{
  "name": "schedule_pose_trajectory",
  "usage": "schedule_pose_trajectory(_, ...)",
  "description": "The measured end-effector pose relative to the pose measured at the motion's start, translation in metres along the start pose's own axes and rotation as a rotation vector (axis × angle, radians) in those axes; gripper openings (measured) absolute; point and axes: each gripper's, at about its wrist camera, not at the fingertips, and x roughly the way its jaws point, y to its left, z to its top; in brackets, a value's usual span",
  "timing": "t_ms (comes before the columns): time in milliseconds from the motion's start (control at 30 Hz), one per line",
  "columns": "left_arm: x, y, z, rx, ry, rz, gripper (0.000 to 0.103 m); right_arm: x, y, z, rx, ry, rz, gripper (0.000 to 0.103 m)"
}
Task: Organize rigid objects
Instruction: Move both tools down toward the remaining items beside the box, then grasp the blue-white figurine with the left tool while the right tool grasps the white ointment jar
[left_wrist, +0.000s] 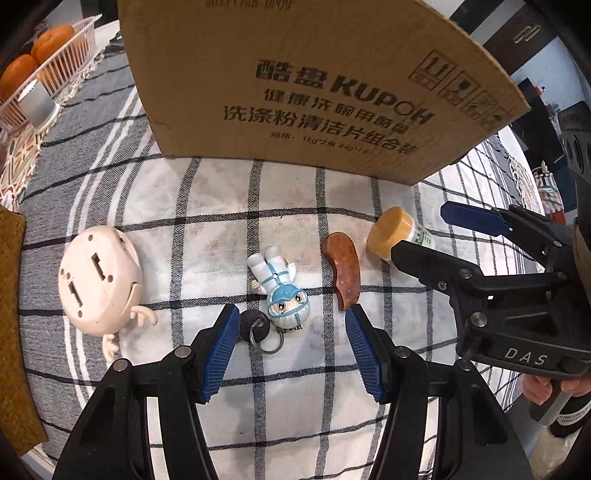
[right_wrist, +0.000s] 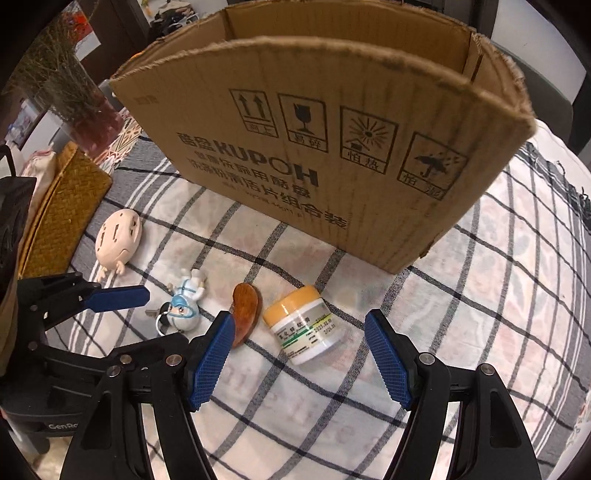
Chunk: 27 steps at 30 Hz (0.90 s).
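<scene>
On the checked cloth in front of an open cardboard box (left_wrist: 314, 85) (right_wrist: 332, 147) lie a pale round toy (left_wrist: 99, 280) (right_wrist: 118, 236), an astronaut keychain figure (left_wrist: 282, 291) (right_wrist: 184, 301), a brown wooden piece (left_wrist: 343, 269) (right_wrist: 245, 314) and a white jar with a yellow lid (left_wrist: 397, 236) (right_wrist: 304, 325). My left gripper (left_wrist: 291, 328) is open and empty, just short of the keychain. My right gripper (right_wrist: 299, 350) is open and empty, with the jar lying between its fingers' line; it also shows in the left wrist view (left_wrist: 421, 232) beside the jar.
A pink basket with oranges (left_wrist: 40, 66) and a metal cup (left_wrist: 37, 103) stand at the far left. A woven mat (right_wrist: 59, 210) lies at the left edge. A vase with dried grass (right_wrist: 74, 92) stands behind it.
</scene>
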Motion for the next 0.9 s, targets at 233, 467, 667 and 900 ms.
schedule_pose_trajectory(233,0.012,0.005,0.008,-0.028,0.023,0.008,0.055,0.018,-0.009,0.002,0.016,0.032,-0.001,0.073)
schedule_pose_trajectory(467,0.018,0.01,0.01,-0.047,0.029,0.011,0.045,0.03,-0.012,-0.002,0.038,0.044,0.023,0.067)
schedule_pose_trajectory(667,0.022,0.007,0.013,-0.045,0.015,0.016,0.035,0.034,-0.009,-0.004,0.053,0.053,0.052,0.056)
schedule_pose_trajectory(900,0.02,0.008,0.006,-0.029,-0.001,0.004,0.034,0.032,-0.008,-0.011,0.107,0.026,0.032,0.055)
